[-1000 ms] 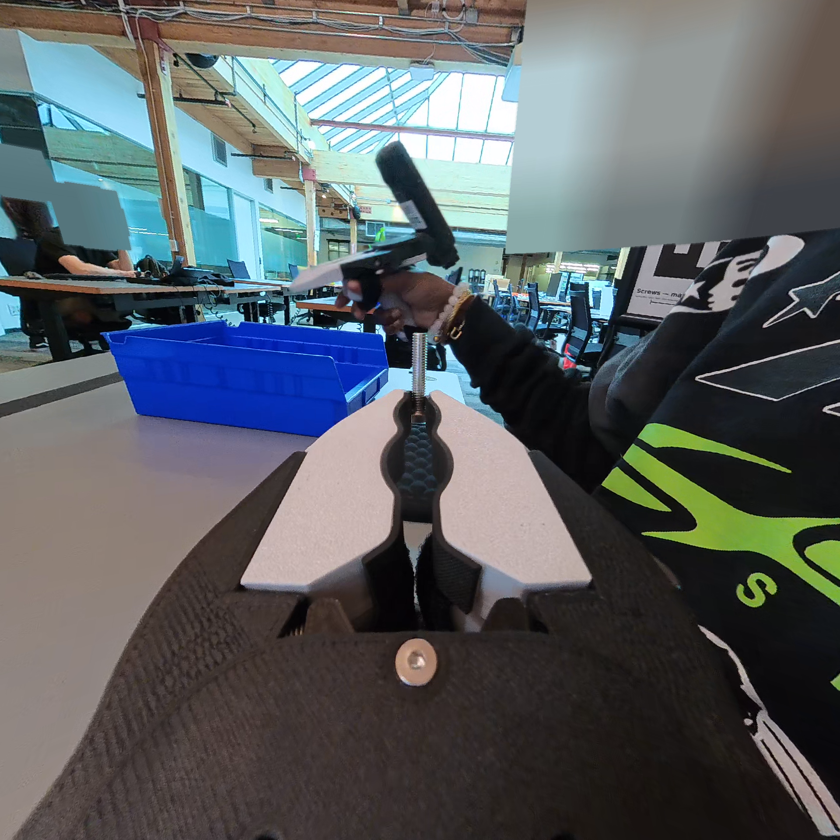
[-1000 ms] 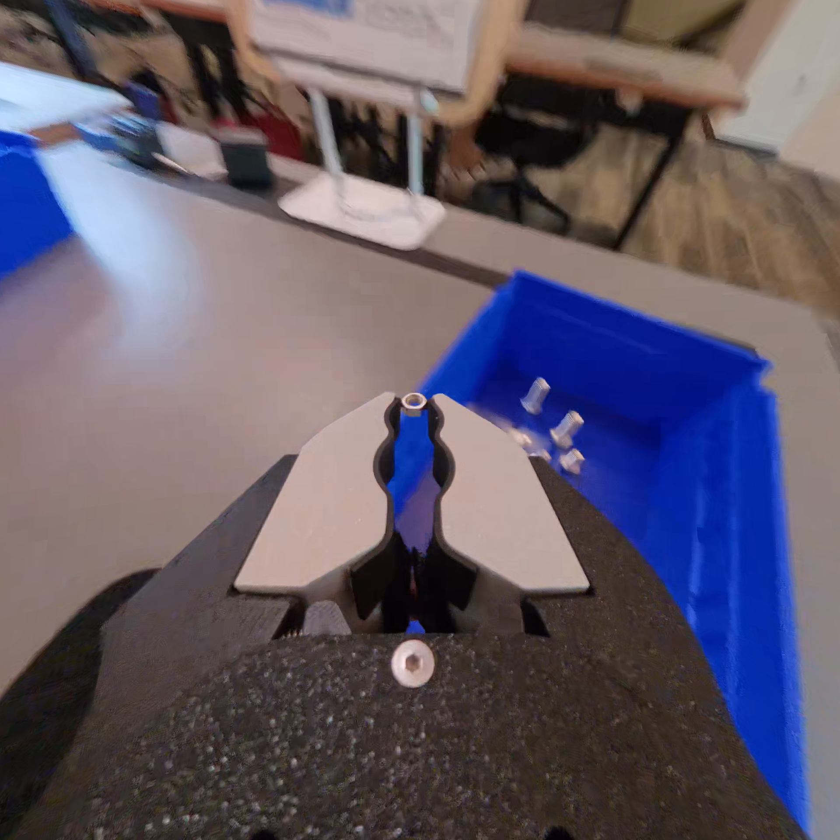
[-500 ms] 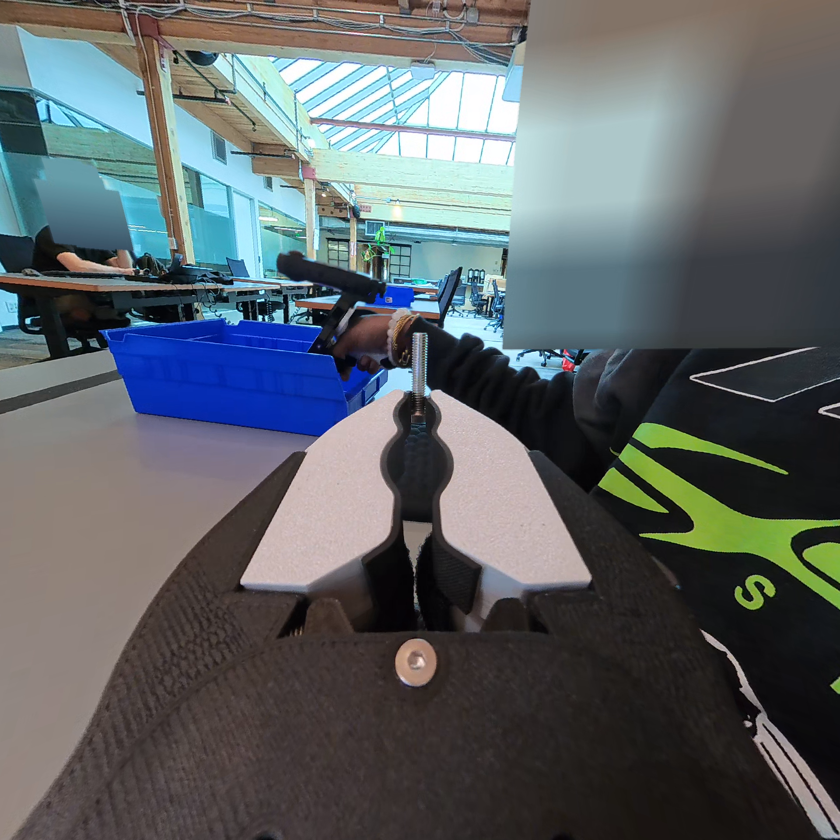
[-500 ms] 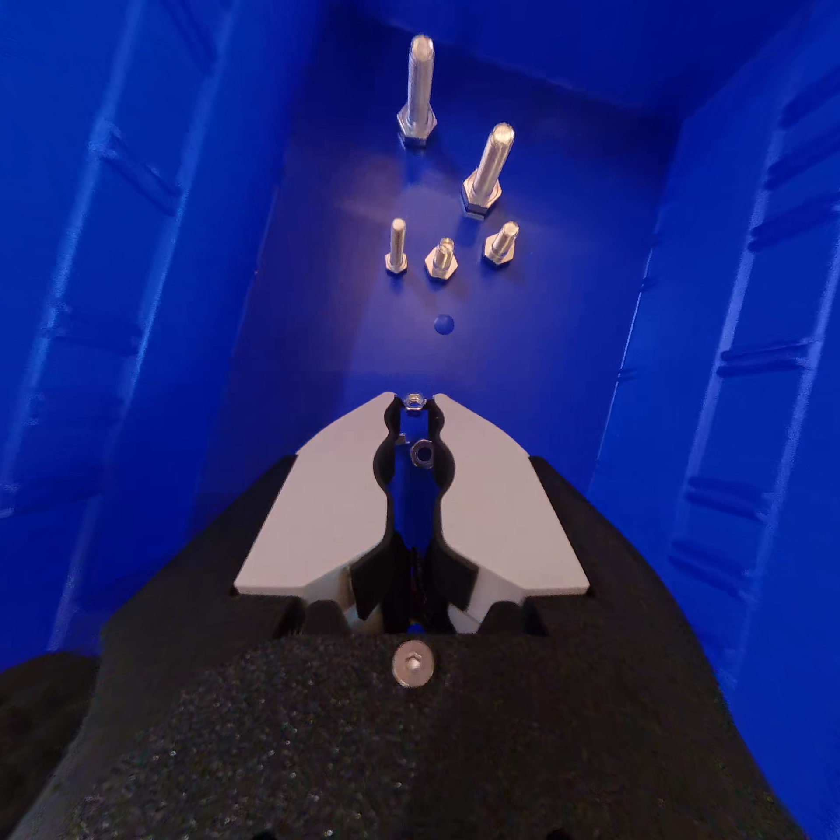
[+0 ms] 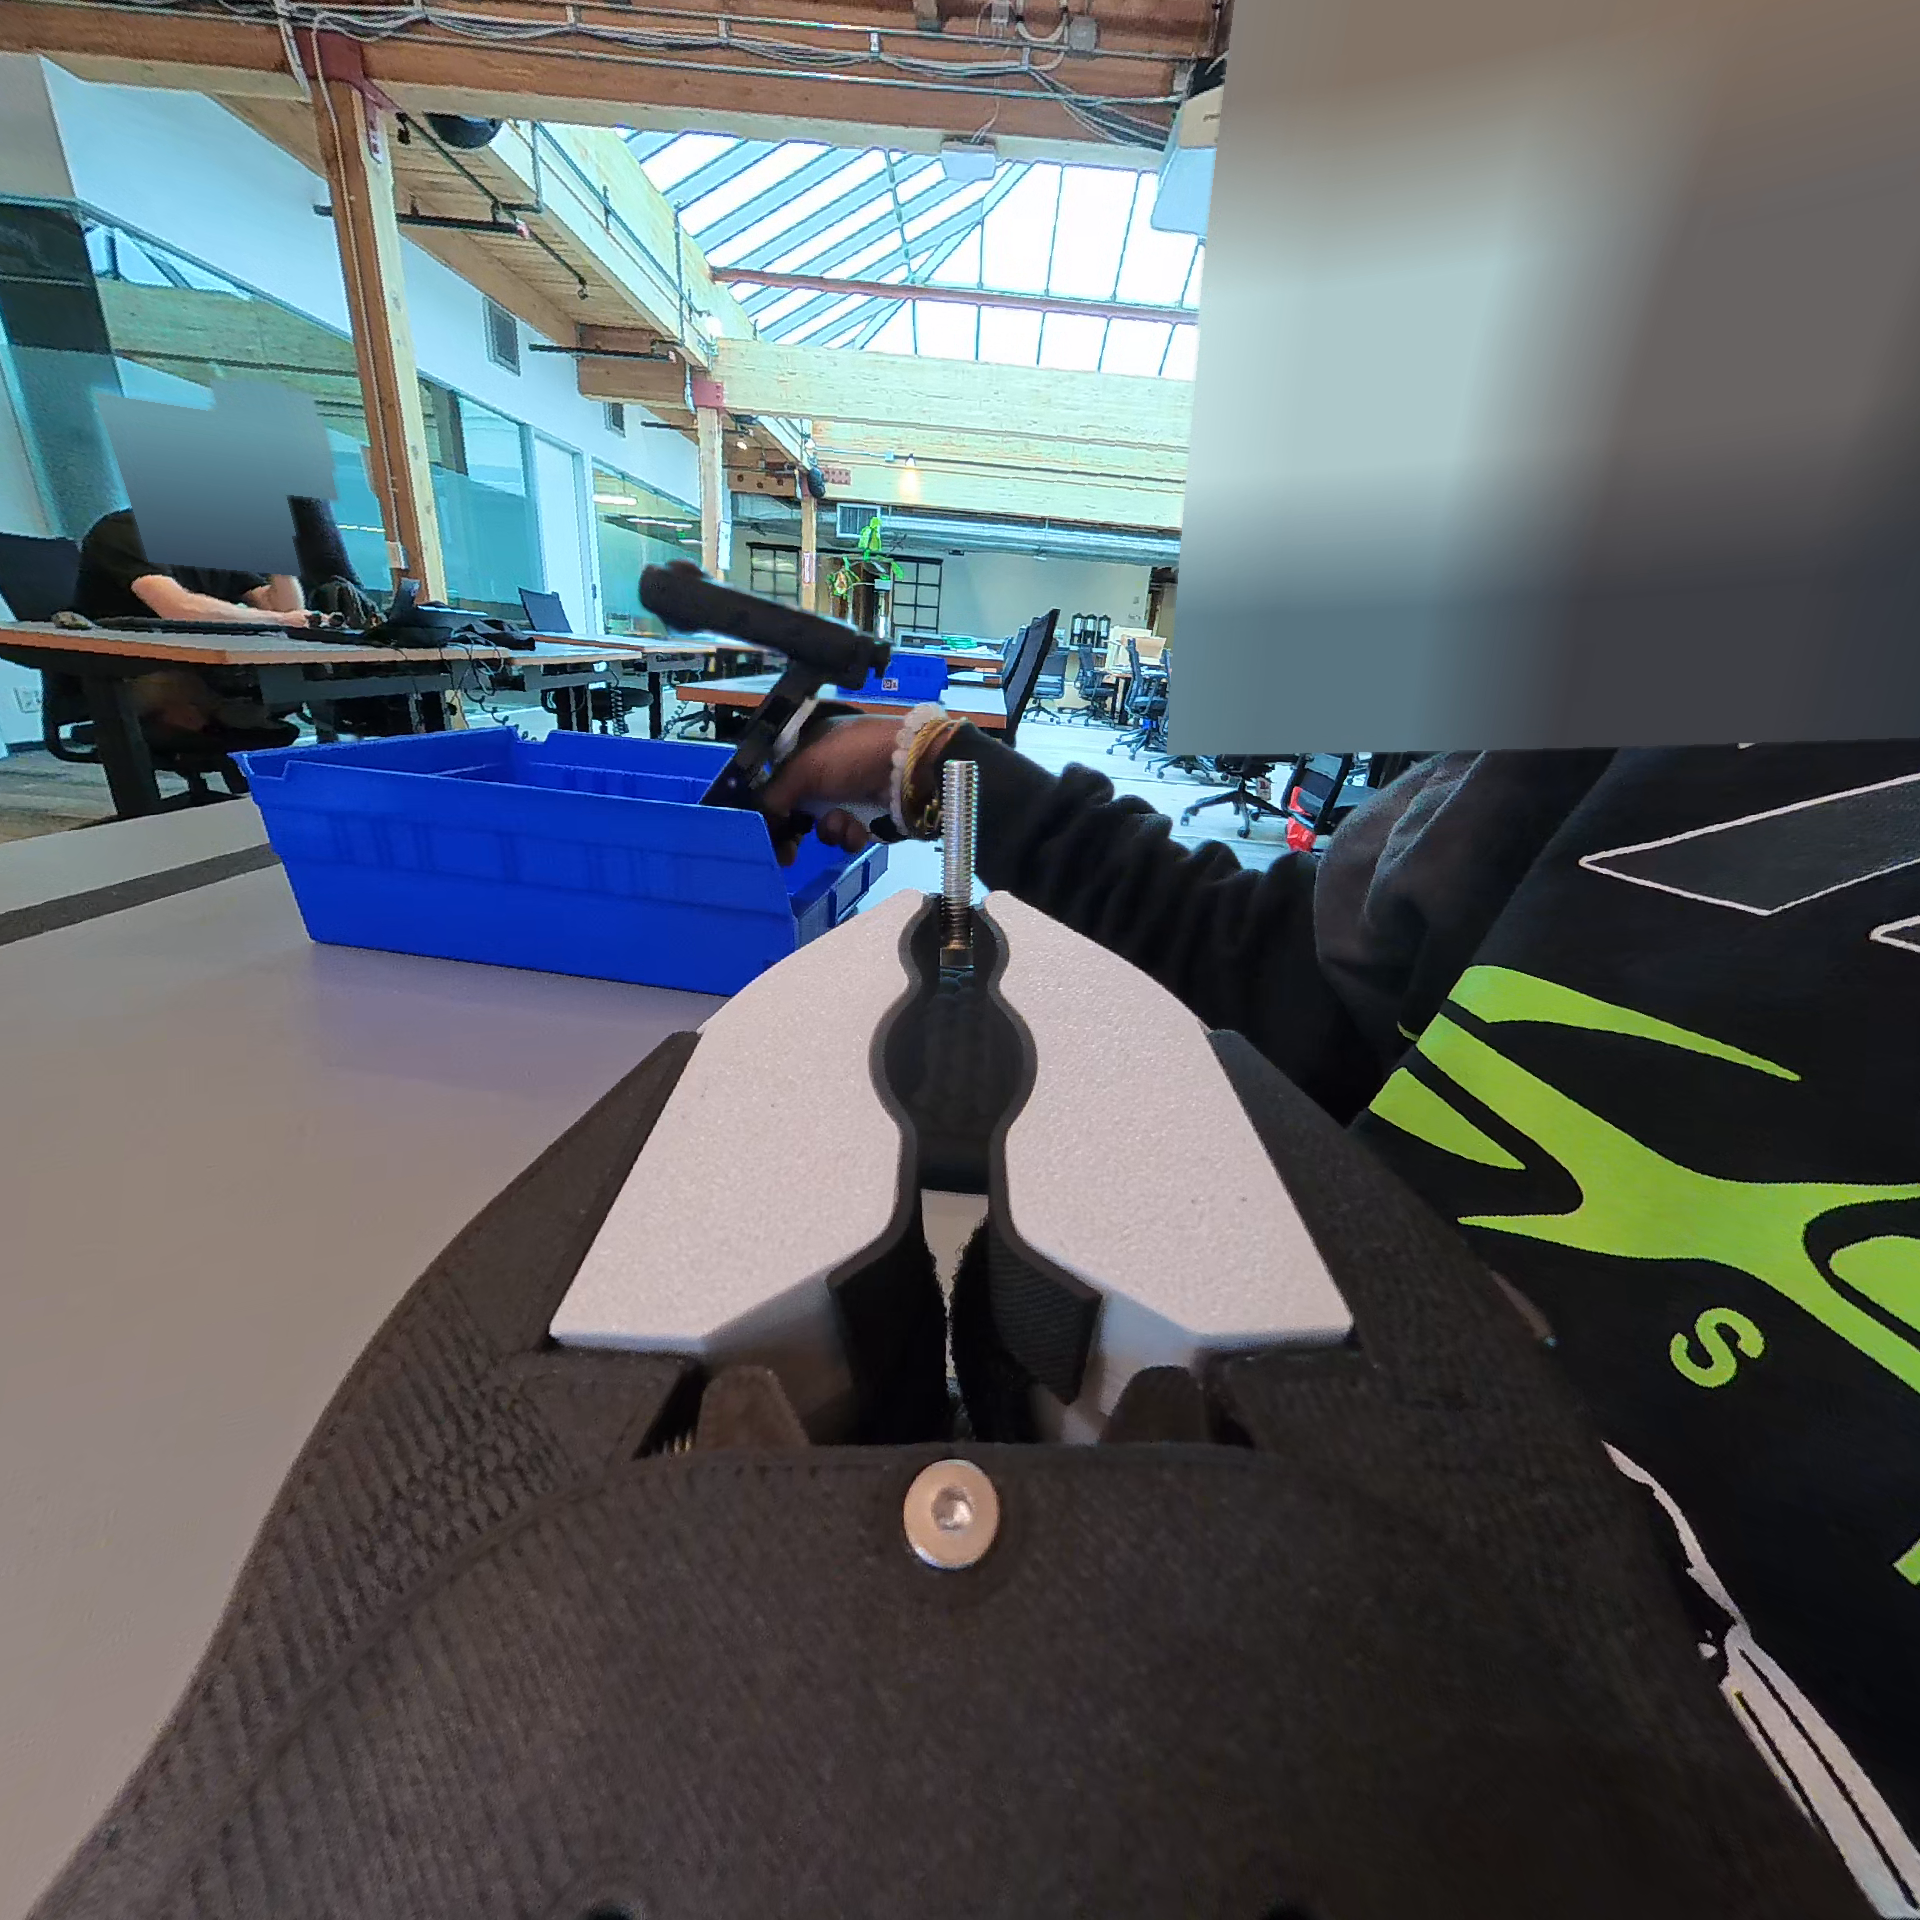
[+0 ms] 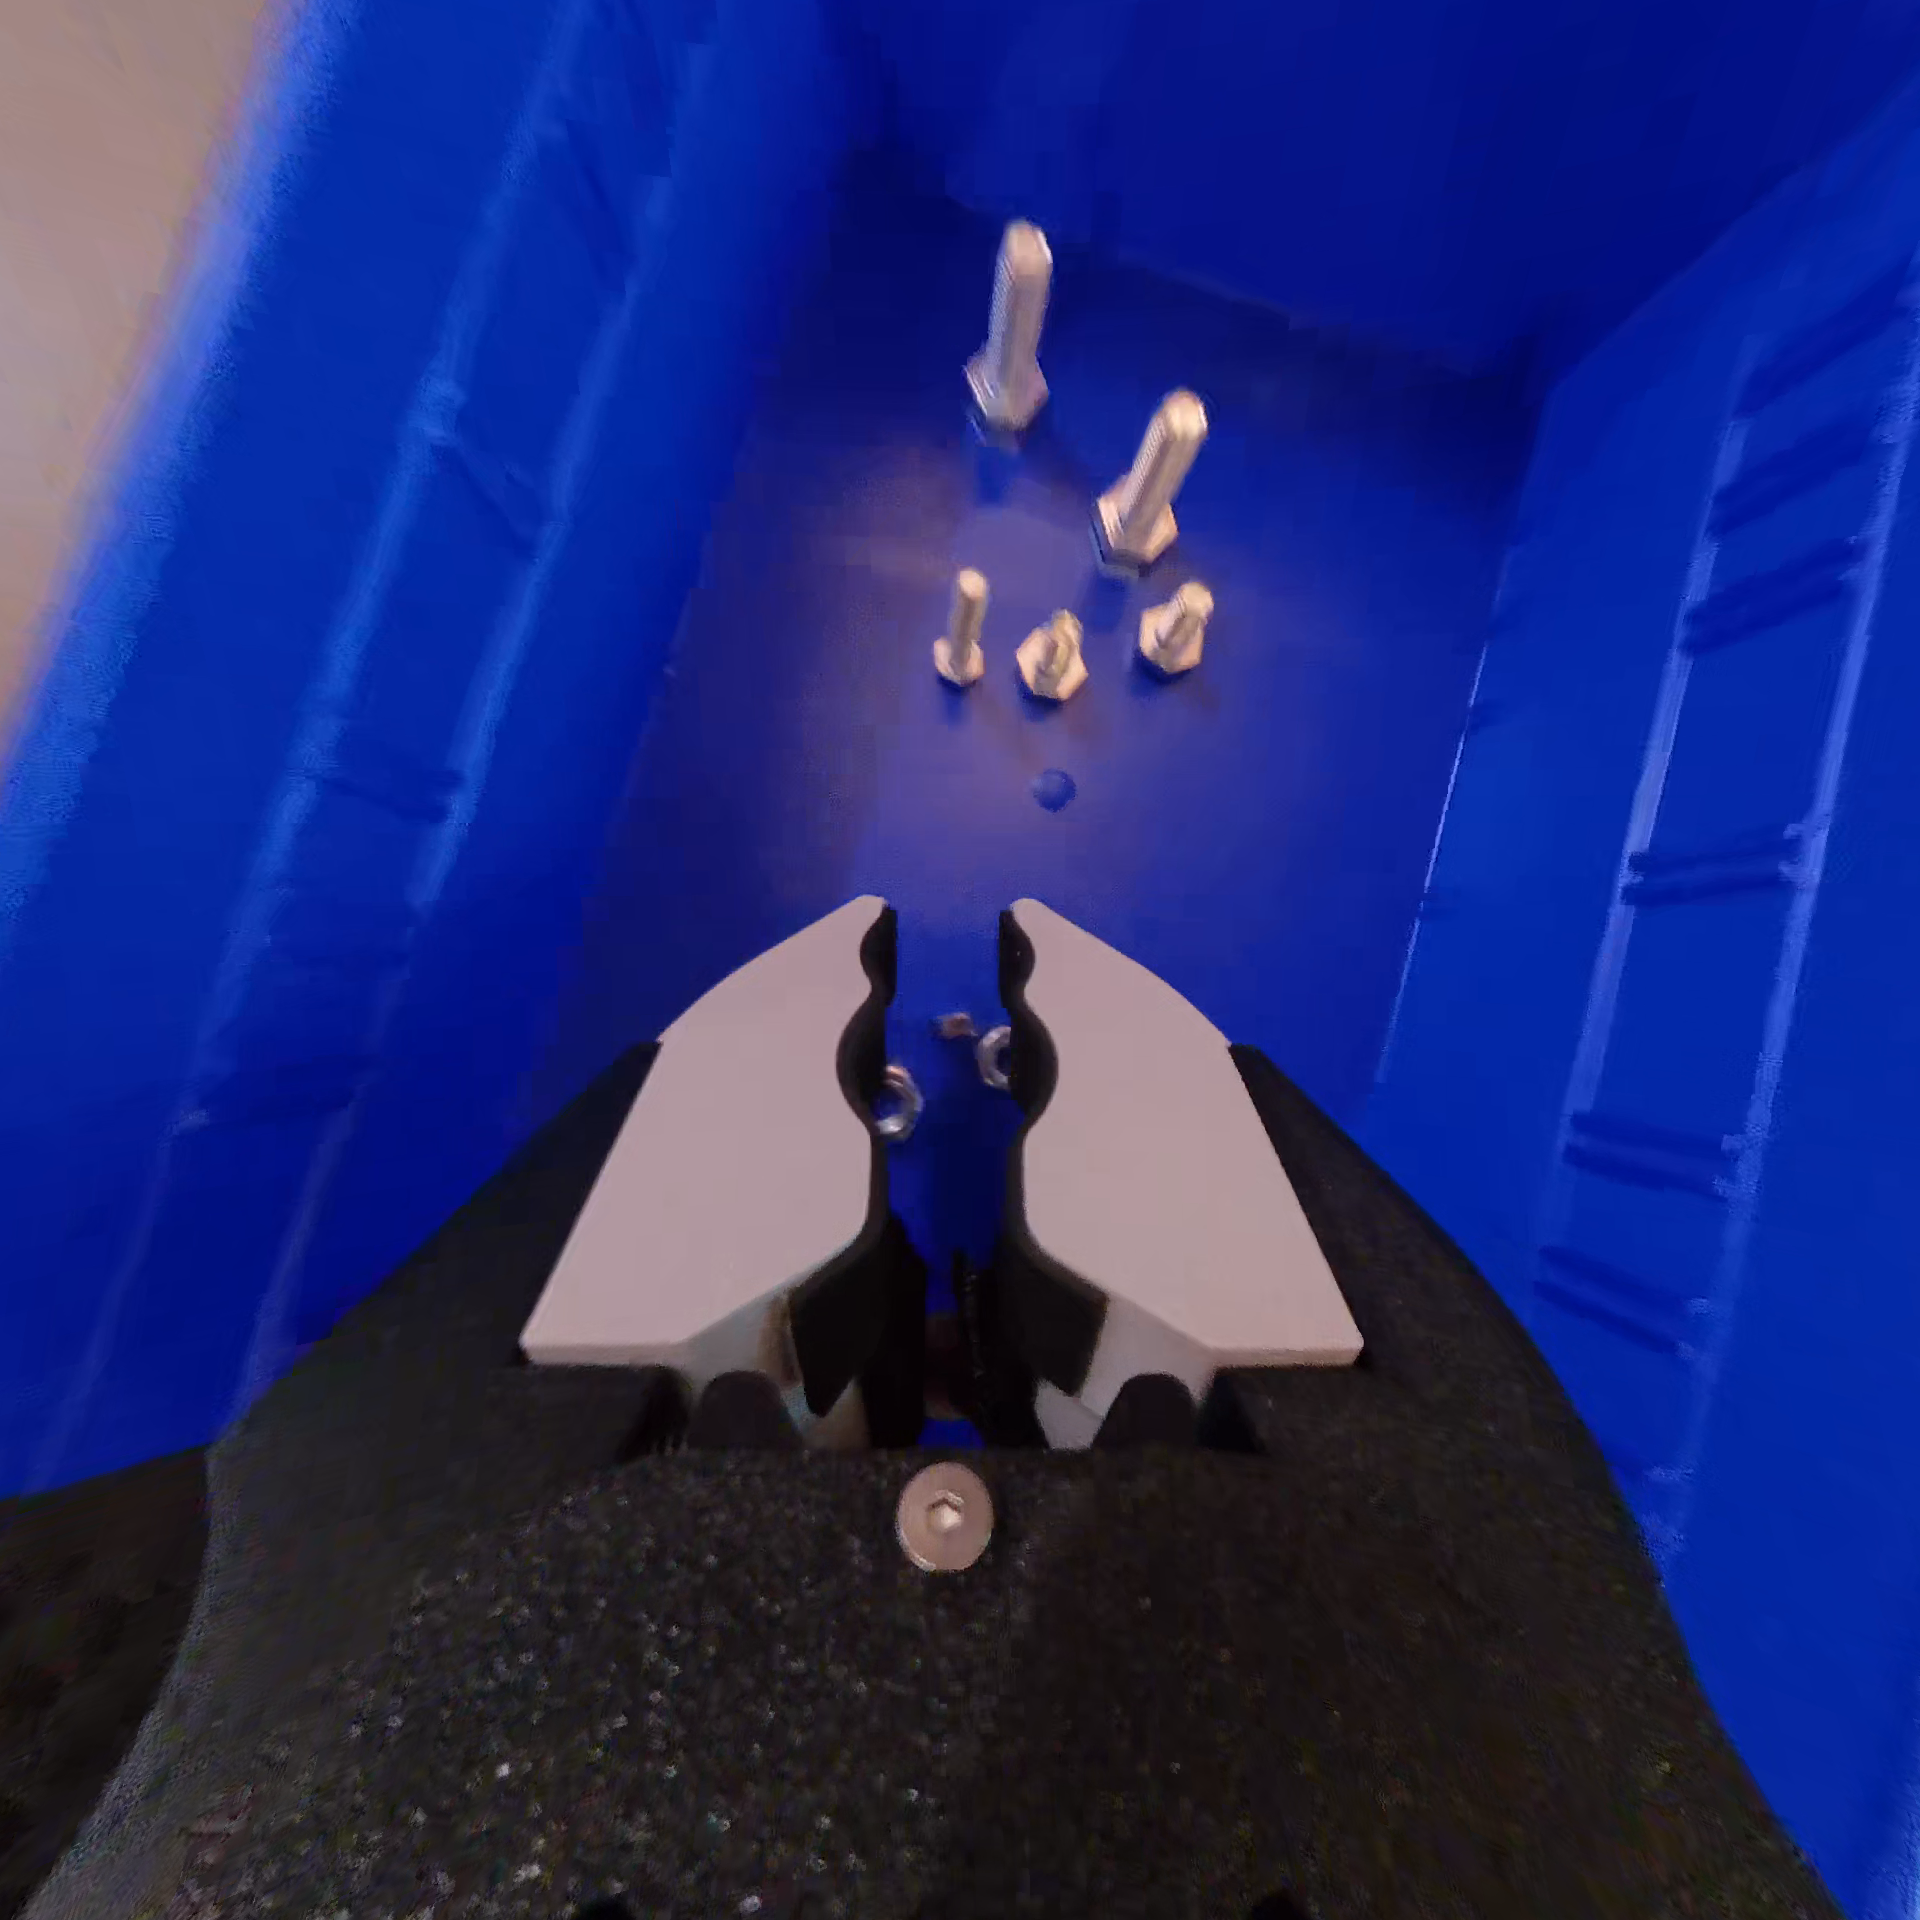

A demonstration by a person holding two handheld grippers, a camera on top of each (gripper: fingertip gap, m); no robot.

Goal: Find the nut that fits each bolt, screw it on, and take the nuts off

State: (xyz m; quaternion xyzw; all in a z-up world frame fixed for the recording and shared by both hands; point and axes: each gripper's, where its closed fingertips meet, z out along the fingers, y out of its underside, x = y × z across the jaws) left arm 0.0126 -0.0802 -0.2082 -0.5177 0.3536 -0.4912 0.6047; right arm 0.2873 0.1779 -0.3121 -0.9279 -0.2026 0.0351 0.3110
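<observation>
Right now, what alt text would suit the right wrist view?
The open right gripper points down into a blue bin, small nuts lying between its fingers. Five bolts stand head-down farther along the bin floor.

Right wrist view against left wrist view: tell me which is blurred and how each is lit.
Right wrist view: motion-smeared, the bolts and blue bin walls soft, light dim and blue-tinted, though the open right claw stays crisp. Left wrist view: sharp, bright skylight daylight, the bolt in the left claw clearly threaded.
</observation>
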